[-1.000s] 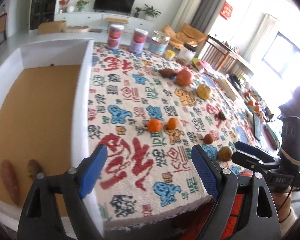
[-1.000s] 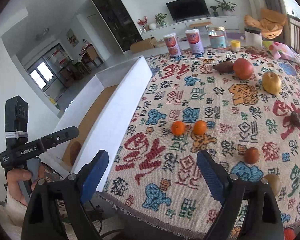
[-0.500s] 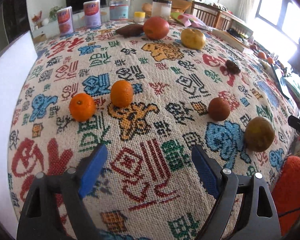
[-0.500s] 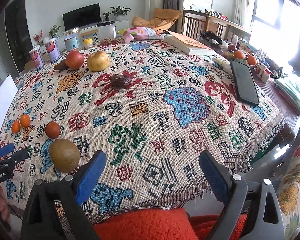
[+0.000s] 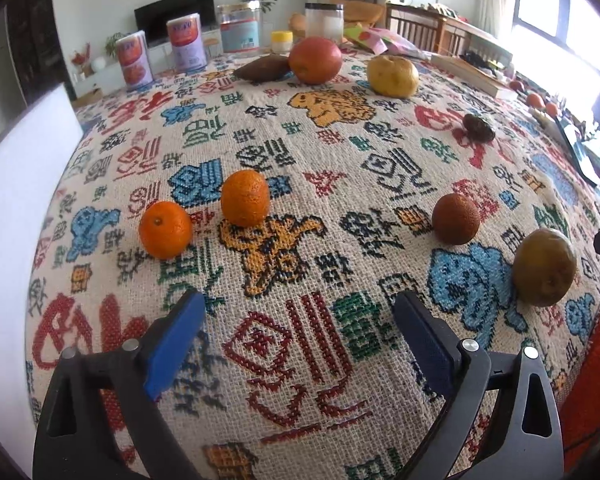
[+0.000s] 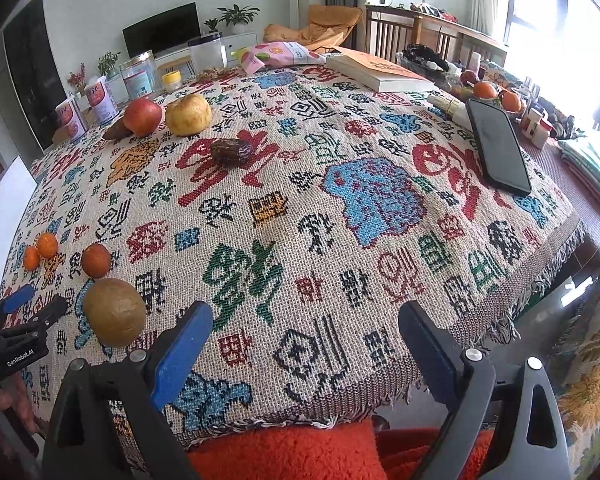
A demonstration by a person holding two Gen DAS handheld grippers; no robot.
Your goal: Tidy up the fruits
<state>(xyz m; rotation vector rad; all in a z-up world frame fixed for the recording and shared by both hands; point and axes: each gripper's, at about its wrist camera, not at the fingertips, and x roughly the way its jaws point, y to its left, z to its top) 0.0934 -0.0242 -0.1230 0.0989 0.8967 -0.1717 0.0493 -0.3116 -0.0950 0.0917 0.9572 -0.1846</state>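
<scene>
Fruits lie loose on a patterned woven tablecloth (image 5: 300, 184). Two mandarins (image 5: 165, 229) (image 5: 245, 198) sit left of centre. A dark reddish orange (image 5: 456, 219) and a brownish-green round fruit (image 5: 545, 267) lie to the right. Farther back are a red apple (image 5: 315, 60), a yellow pear-like fruit (image 5: 392, 76), a sweet potato (image 5: 262, 69) and a dark date (image 5: 478, 127). My left gripper (image 5: 298, 330) is open and empty, low over the cloth, short of the mandarins. My right gripper (image 6: 306, 344) is open and empty at the table's front edge, with the brownish-green fruit (image 6: 114, 312) to its left.
A white box wall (image 5: 16, 184) stands at the left. Cans and jars (image 5: 186, 42) line the far edge. A black phone (image 6: 496, 146), a book (image 6: 380, 70) and a snack bag (image 6: 280, 53) lie on the right side. An orange cushion (image 6: 292, 450) is below the front edge.
Both grippers swung right, away from the white box, and came lower and closer to the cloth. In the last half second the left edged forward toward the mandarins. Both stayed open.
</scene>
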